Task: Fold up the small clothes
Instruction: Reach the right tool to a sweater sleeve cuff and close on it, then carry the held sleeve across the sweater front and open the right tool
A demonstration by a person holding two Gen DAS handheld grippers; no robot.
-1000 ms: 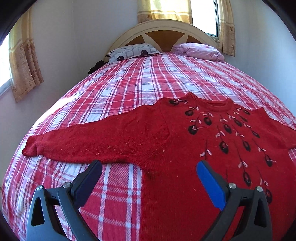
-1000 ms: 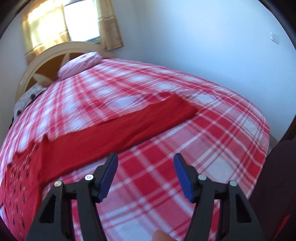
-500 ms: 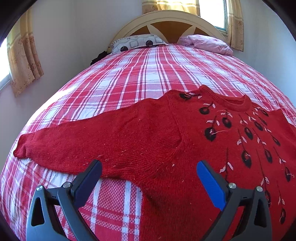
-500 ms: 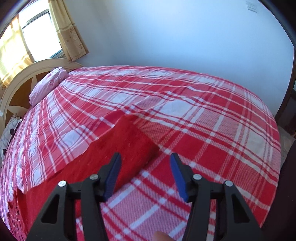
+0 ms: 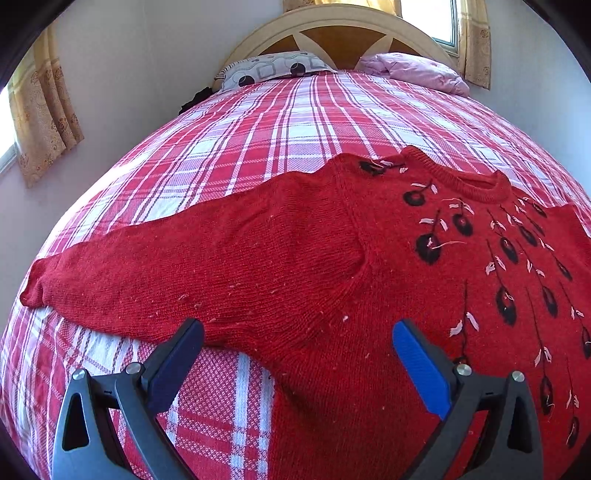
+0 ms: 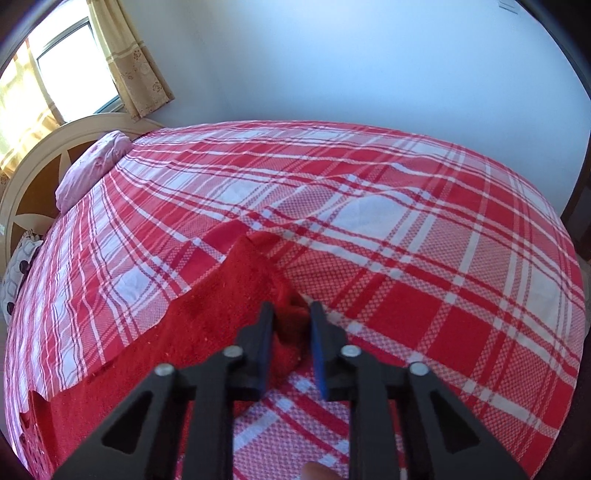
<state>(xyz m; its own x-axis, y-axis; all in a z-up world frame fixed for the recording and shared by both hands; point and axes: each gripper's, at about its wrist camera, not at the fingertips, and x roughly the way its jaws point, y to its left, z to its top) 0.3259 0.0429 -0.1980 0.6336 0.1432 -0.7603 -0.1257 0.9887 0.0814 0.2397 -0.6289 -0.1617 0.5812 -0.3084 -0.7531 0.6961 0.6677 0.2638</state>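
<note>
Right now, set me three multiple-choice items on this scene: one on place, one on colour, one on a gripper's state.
1. Where does the red knitted sweater lie?
A. on the plaid bedspread
B. on the floor
C. on a chair

2. What colour is the crumpled pillow at the wooden headboard?
A. green
B. pink
C. black

3. How does the right gripper stand?
A. wide open above the bed
B. out of view
C. closed on the sweater's sleeve end

Answers: 1 A, plaid shows all around it; 2 B, pale pink fabric; 3 C, red knit bunches between the pads.
</note>
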